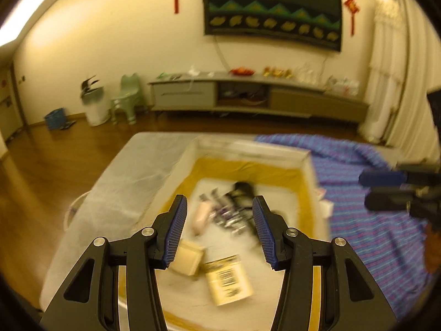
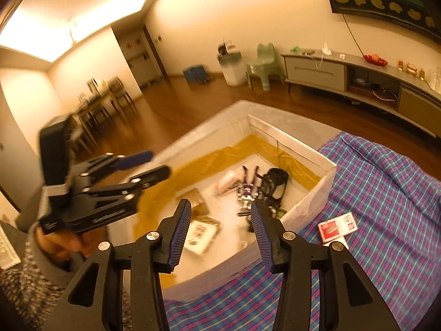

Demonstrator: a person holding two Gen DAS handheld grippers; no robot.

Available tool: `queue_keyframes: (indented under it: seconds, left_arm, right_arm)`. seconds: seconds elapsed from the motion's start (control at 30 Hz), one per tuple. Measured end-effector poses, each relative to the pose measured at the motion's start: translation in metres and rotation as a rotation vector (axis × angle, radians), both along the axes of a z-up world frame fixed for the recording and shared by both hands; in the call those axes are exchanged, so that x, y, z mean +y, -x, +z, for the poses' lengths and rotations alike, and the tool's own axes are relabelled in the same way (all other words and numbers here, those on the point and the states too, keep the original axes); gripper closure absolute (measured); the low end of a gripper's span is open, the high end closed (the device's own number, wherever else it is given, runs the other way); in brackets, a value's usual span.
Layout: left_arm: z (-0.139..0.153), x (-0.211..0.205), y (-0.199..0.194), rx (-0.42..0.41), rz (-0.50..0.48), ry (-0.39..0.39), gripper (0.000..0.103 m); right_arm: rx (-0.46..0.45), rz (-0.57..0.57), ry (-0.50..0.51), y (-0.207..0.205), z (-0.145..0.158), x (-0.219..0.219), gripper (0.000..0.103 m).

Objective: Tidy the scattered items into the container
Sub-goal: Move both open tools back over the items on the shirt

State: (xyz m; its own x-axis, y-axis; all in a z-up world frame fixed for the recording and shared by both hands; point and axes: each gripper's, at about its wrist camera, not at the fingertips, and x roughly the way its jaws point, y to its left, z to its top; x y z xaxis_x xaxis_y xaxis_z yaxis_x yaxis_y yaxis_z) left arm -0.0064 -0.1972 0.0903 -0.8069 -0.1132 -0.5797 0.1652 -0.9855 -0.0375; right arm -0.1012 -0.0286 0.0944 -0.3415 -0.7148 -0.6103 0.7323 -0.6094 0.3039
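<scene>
A white open box with a yellow lining holds a purple toy robot, a pink pouch, a black item, a small tan box and a barcode packet. My left gripper is open and empty above the box; it also shows in the right wrist view. My right gripper is open and empty over the box's near edge. A red and white card packet lies on the plaid cloth outside the box.
The box sits on a bed with a blue-purple plaid cloth to its right. Beyond lie a wooden floor, a TV cabinet, a green chair, a white bin and a dining table.
</scene>
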Motion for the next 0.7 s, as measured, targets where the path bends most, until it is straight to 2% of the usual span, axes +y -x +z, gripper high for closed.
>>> queue_keyframes:
  seconds: [0.07,0.17,0.23,0.33,0.43,0.5,0.6,0.63,0.7]
  left_arm:
    - [0.005,0.009,0.0,0.02,-0.04,-0.033,0.051]
    - [0.009,0.031,0.002,0.034,-0.114,-0.091,0.051]
    - [0.01,0.051,0.003,0.035,-0.16,-0.11,0.051]
    - [0.007,0.083,0.01,0.012,-0.228,-0.104,0.051]
    - [0.002,0.107,0.019,-0.021,-0.234,-0.067,0.051]
    - [-0.002,0.115,0.025,-0.04,-0.228,-0.072,0.051]
    - [-0.009,0.126,0.031,-0.062,-0.235,-0.071,0.051]
    - [-0.011,0.129,0.033,-0.066,-0.234,-0.057,0.051]
    - [-0.013,0.13,0.035,-0.072,-0.236,-0.049,0.051]
  right_arm:
    - [0.014,-0.008,0.029,-0.013,0.003,0.016,0.052]
    - [0.062,-0.057,0.007,-0.027,0.003,0.04,0.049]
    - [0.075,-0.1,-0.018,-0.031,-0.004,0.055,0.045]
    - [0.052,-0.168,-0.065,-0.026,-0.024,0.077,0.045]
    - [-0.024,-0.221,-0.087,-0.009,-0.051,0.094,0.045]
    - [-0.071,-0.252,-0.106,0.008,-0.066,0.098,0.045]
    - [-0.092,-0.262,-0.127,0.036,-0.08,0.095,0.041]
    - [-0.087,-0.266,-0.142,0.045,-0.085,0.092,0.037]
    - [-0.085,-0.253,-0.172,0.064,-0.1,0.08,0.036]
